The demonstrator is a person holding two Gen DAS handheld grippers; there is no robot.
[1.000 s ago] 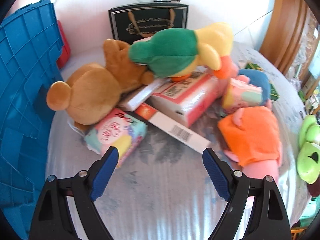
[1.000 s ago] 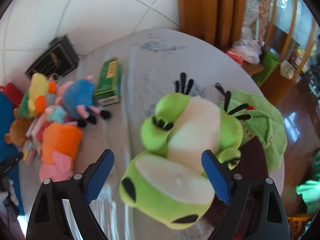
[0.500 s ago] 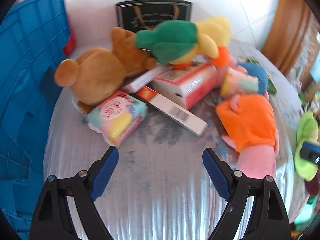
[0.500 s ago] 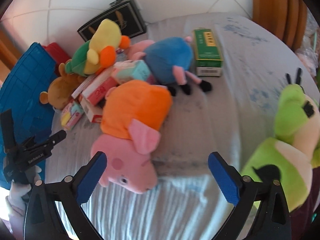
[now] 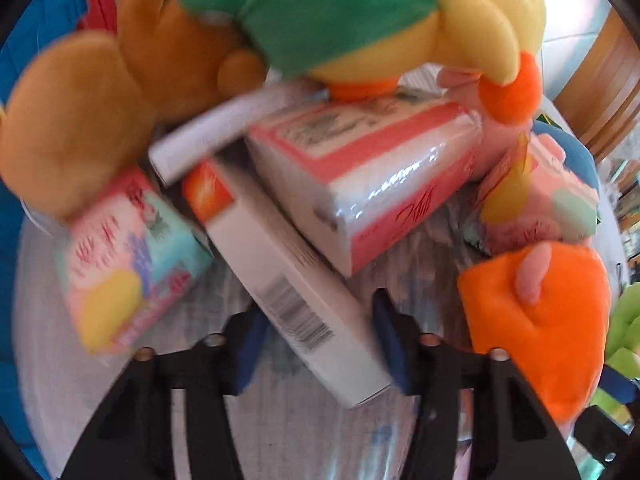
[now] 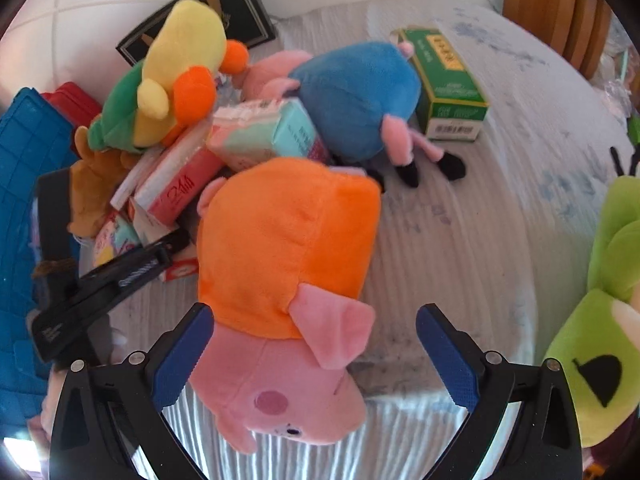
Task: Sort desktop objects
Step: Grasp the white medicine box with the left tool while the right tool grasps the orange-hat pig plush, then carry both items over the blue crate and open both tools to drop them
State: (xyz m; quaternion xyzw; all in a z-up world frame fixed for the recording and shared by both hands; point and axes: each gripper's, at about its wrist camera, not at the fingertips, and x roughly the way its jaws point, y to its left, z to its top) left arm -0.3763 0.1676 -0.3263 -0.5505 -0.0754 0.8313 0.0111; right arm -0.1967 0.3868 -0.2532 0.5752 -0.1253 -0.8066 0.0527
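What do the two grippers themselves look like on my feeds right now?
Both match: the left gripper and right gripper each have a black plastic frame with triangular cut-outs, silver bolts at the joints, and two fingers faced with blue textured pads. From the right wrist view, the left gripper's black body carries small white lettering, too blurred to read. No cables or sleeves show.

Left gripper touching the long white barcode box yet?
Cannot tell. In the blurred left wrist view, the left gripper straddles the white barcode box, but motion blur hides whether either finger contacts it.
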